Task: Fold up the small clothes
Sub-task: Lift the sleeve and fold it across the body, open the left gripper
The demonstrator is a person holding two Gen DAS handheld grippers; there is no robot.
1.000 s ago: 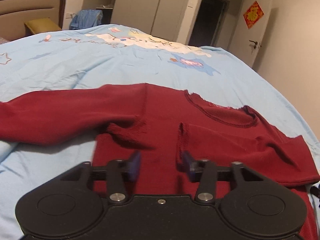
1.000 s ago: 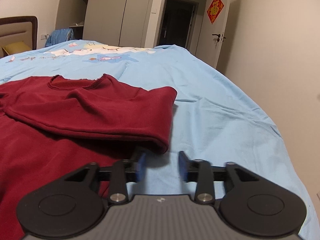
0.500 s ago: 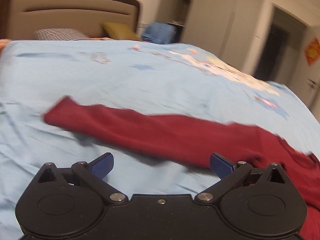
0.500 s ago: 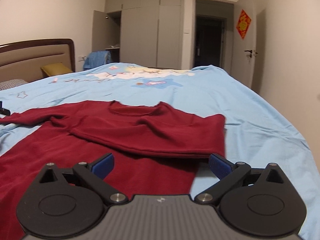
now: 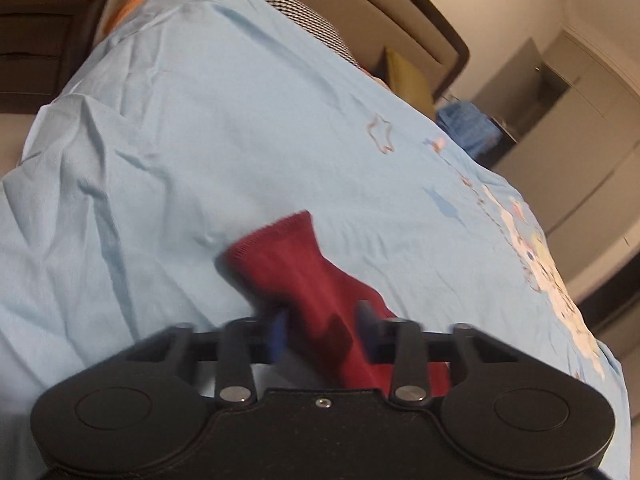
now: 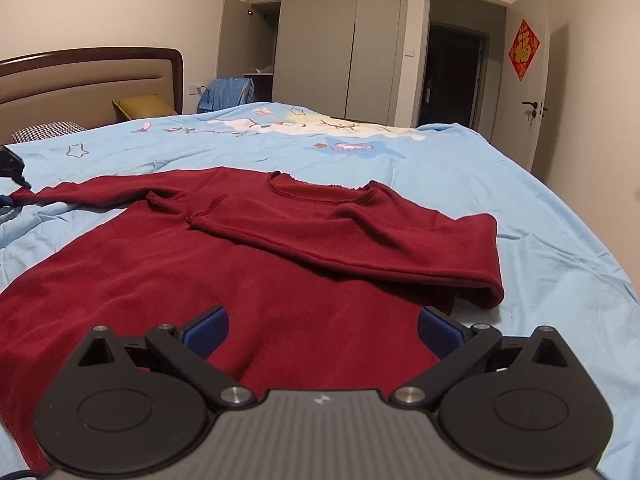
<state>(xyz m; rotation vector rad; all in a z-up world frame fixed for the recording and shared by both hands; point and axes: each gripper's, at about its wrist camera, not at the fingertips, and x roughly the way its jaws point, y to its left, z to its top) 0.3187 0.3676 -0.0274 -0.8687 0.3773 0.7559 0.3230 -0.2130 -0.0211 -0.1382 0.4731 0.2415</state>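
Observation:
A dark red sweater (image 6: 240, 280) lies flat on the light blue bedsheet (image 6: 560, 220). One sleeve (image 6: 360, 240) is folded across its chest. The other sleeve (image 6: 100, 190) stretches out to the left. In the left wrist view, that sleeve's cuff (image 5: 276, 244) lies on the sheet, and the sleeve runs back between the blurred blue fingers of my left gripper (image 5: 321, 332), which press on both its sides. My right gripper (image 6: 322, 328) hovers wide open over the sweater's lower body, holding nothing.
A brown headboard (image 6: 80, 76), a yellow pillow (image 6: 140, 106) and a checked pillow (image 6: 48, 130) are at the bed's far end. A dark nightstand (image 5: 40, 40) stands beside the bed. Beyond are a grey wardrobe (image 6: 340, 40), blue cloth (image 6: 228, 92) and a door (image 6: 532, 80).
My left gripper opened, swung left along the outstretched sleeve to its cuff and closed in on it. My right gripper opened, let go of the folded sleeve and pulled back over the body.

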